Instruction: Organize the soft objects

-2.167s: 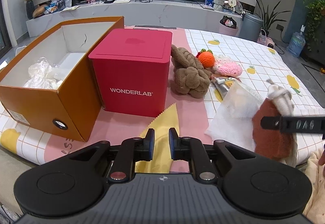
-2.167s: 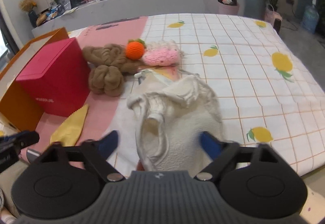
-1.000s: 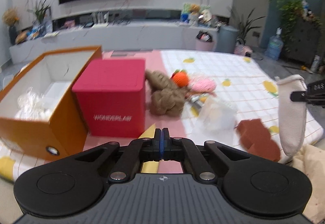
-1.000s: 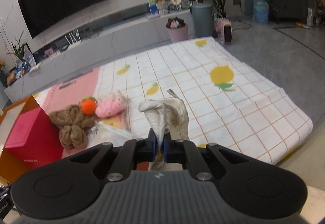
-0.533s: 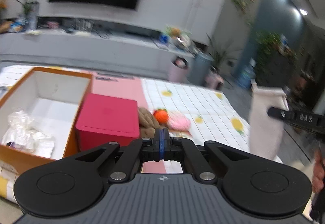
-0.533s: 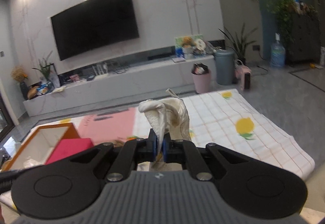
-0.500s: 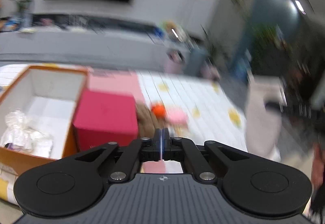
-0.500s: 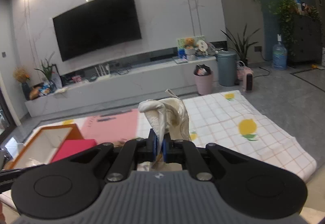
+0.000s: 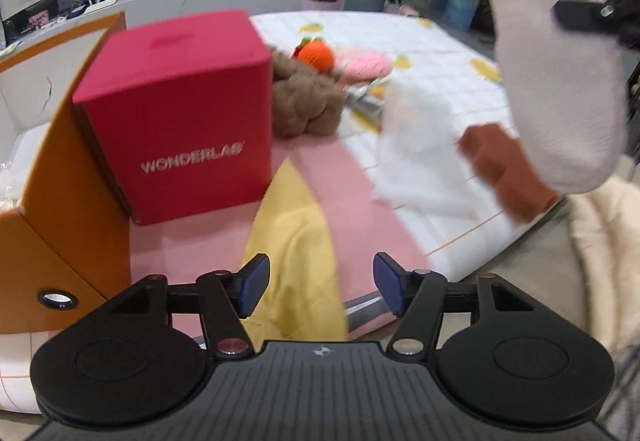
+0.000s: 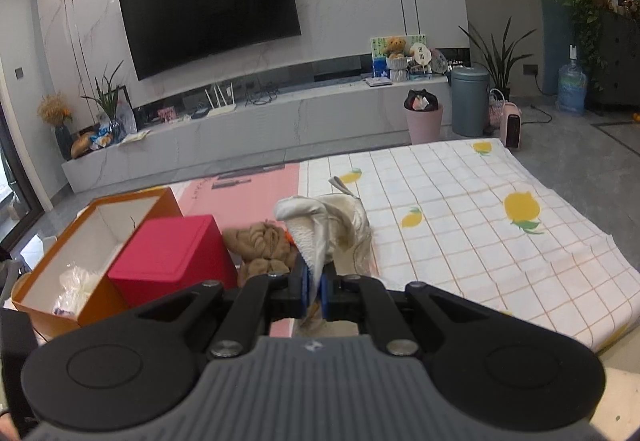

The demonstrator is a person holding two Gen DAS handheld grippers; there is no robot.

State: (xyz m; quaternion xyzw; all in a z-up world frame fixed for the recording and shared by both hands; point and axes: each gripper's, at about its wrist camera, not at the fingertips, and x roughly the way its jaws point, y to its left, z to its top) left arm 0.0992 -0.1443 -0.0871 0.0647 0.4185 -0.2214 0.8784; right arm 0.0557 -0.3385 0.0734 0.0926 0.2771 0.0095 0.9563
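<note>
Right gripper (image 10: 315, 291) pinches the cream mitten (image 9: 560, 81) aloft; left gripper (image 9: 321, 287) gapes empty — soft items beside the red box (image 9: 176, 113) remain unsorted.

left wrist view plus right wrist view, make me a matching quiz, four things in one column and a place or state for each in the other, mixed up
Things:
1. cream mitt
2. yellow cloth
3. red WONDERLAB box
4. left tool

Places or states:
A. standing against the orange box
B. open, holding nothing
C. lying flat on the pink mat
D. hanging in the air, pinched in the right tool

Pairs: 1-D, 2-C, 3-A, 4-B
</note>
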